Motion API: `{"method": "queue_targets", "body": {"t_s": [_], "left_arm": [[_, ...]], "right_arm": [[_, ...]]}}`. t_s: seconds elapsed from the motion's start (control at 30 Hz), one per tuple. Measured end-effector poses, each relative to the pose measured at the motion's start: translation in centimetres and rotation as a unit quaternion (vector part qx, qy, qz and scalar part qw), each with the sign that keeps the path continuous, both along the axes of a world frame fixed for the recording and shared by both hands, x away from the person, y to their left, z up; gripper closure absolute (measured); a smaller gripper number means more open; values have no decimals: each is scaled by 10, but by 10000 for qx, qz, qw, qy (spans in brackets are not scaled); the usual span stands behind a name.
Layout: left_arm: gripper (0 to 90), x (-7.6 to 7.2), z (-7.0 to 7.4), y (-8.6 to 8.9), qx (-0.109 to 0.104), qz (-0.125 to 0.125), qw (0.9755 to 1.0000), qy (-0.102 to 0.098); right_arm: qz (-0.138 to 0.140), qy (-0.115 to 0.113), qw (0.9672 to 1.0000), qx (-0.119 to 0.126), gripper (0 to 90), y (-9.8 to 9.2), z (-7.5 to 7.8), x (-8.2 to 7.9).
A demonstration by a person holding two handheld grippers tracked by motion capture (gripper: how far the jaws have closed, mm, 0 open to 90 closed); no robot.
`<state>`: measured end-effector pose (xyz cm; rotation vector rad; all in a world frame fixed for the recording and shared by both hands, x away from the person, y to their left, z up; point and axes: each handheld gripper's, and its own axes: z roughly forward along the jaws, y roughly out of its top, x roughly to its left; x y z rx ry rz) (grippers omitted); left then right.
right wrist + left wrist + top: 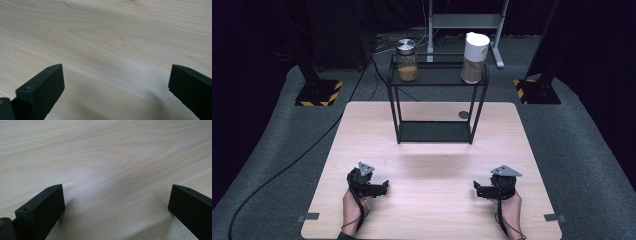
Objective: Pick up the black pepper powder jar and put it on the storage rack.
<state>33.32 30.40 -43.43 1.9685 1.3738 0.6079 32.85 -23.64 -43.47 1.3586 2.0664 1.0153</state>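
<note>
One wooden bench (432, 200) carries one black two-tier rack (435, 100) at its far middle. On the rack's top shelf stand two jars: a white-lidded jar (474, 57) and a metal-lidded glass jar (407, 60), both part-filled with brown contents. Near the front edge, well apart, rest the left gripper (384, 187) and right gripper (477, 189), each with fingers spread wide over bare wood.

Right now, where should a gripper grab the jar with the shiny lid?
Probably around the glass jar's body below the metal lid, coming from the front. It stands upright on the black shelf's top, left end, nearer the open left gripper.
</note>
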Motion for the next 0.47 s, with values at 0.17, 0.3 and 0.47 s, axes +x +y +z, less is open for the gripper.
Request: {"method": "queue_targets", "body": {"t_s": [0.17, 0.3, 0.47], "left_arm": [[3, 0, 0, 0, 4, 0, 10000, -4], [3, 0, 0, 0, 6, -3, 10000, -9], [3, 0, 0, 0, 12, -37, 10000, -8]], "right_arm": [[-34, 5, 10000, 32, 0, -3, -2, 1], [12, 18, 9998, 180, 0, -10, -3, 2], [7, 45, 9996, 265, 0, -13, -5, 2]]}}
